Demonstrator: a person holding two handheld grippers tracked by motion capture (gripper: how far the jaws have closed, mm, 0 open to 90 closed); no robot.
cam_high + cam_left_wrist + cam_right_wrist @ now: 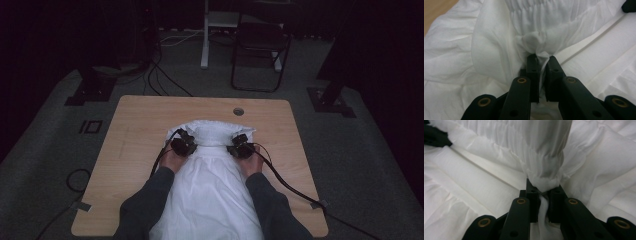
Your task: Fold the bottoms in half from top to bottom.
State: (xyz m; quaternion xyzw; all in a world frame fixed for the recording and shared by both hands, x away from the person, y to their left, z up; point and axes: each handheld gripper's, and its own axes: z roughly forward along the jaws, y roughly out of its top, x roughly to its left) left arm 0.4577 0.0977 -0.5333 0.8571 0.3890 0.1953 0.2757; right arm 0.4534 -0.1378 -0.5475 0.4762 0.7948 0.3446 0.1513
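Left gripper (541, 58), right gripper (543, 187) apparently pinching white garment (212, 185).

The table (135, 145) was light wood with rounded corners and stood on grey carpet. A round grommet hole (238, 111) sat near its far edge, at about one o'clock. A white cloth (210, 185) lay across the middle, bunched at twelve o'clock and hanging over the near edge at six o'clock.
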